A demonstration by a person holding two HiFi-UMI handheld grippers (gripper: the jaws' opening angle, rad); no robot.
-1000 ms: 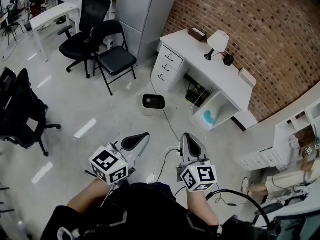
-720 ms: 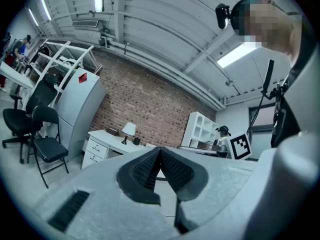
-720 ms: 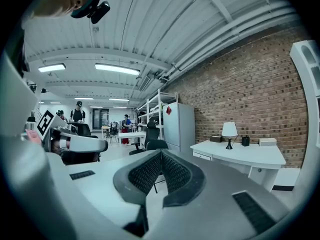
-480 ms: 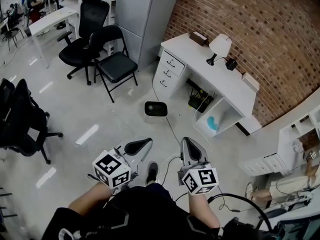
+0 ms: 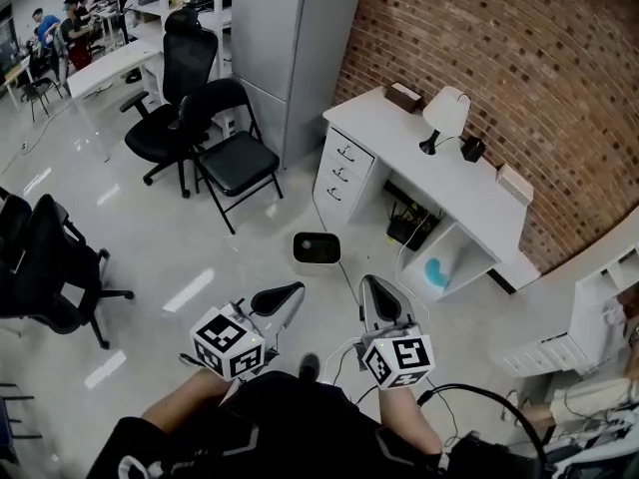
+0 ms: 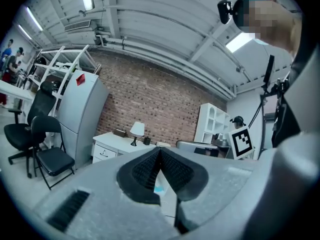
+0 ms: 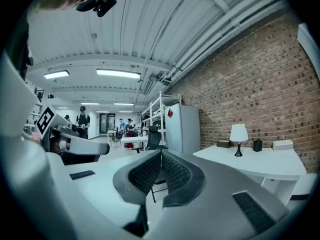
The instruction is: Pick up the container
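A small white container [image 5: 317, 247] with a dark open top stands on the glossy floor in front of the white desk [image 5: 399, 133] in the head view. My left gripper [image 5: 285, 295] is held level just short of it, shut, with nothing between its pads [image 6: 160, 151]. Beside it, my right gripper [image 5: 371, 285] is also shut and empty [image 7: 161, 156]. The left gripper view looks over the jaws at the desk and brick wall. In neither gripper view can I make out the container.
A lamp [image 5: 444, 113] and small boxes stand on the desk, with drawers [image 5: 339, 168] at its left end. Black chairs [image 5: 225, 133] and a grey cabinet [image 5: 285, 38] lie ahead left. A cable [image 5: 344, 267] trails on the floor. White shelves [image 5: 599, 317] stand at the right. People sit far back left.
Both grippers have been carried forward together. The container and the desk have come closer and lower in the head view. Both stay shut.
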